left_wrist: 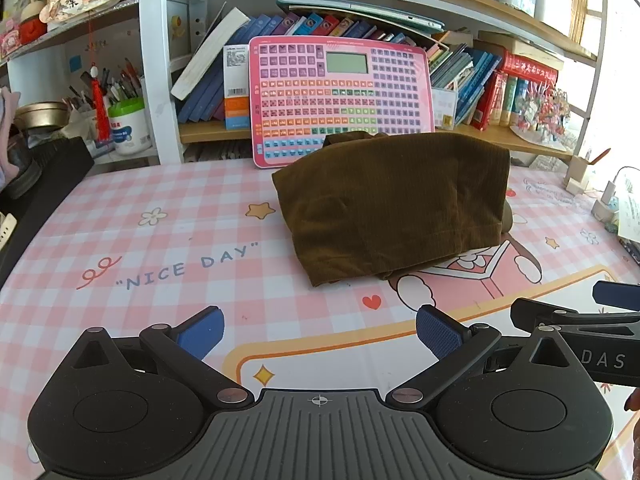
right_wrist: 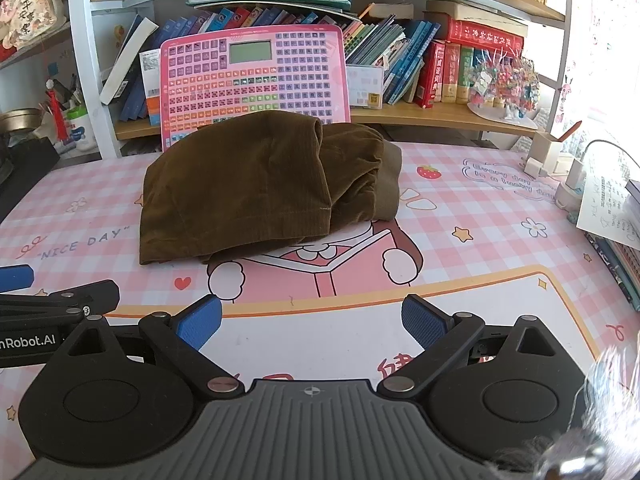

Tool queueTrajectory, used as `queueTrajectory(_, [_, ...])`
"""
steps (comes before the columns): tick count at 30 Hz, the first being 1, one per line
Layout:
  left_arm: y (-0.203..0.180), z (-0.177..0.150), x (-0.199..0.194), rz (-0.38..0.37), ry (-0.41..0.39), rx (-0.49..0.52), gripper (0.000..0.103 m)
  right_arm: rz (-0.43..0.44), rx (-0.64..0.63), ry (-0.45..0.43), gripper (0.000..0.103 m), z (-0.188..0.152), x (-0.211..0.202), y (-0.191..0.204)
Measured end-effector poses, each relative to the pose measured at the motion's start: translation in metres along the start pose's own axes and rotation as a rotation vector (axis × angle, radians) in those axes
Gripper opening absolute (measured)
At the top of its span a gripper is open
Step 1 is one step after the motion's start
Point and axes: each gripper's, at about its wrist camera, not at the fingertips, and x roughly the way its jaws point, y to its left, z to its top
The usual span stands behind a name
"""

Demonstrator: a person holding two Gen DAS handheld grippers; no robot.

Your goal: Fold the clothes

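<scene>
- Brown corduroy garment [left_wrist: 394, 204] lies folded into a thick bundle on the table [left_wrist: 160, 240], in the middle of both views, right of centre in the left wrist view.
- Its layers are stacked, with a gathered end [right_wrist: 360, 168] bunched at the right side in the right wrist view.
- Left claw [left_wrist: 319, 334] sits at the bottom of its frame, spread wide, nothing between its blue pads [left_wrist: 438, 336], apart from the garment.
- Right claw [right_wrist: 312, 322] is likewise spread wide and empty, low in its frame, near the garment but not touching it.
- Pink keyboard toy [left_wrist: 340, 96] stands upright behind the garment, leaning against the bookshelf [left_wrist: 400, 12].
- Pink checked mat [right_wrist: 480, 216] with "NICE DAY" lettering covers the table.
</scene>
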Motion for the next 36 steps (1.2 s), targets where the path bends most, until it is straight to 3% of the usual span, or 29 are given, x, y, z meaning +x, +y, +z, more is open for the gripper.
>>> queueTrajectory(36, [-0.0058,-0.006,0.0023,0.004,0.007,0.002,0.103,0.002,0.006,0.014,0.097,-0.0015,0.001,-0.0004])
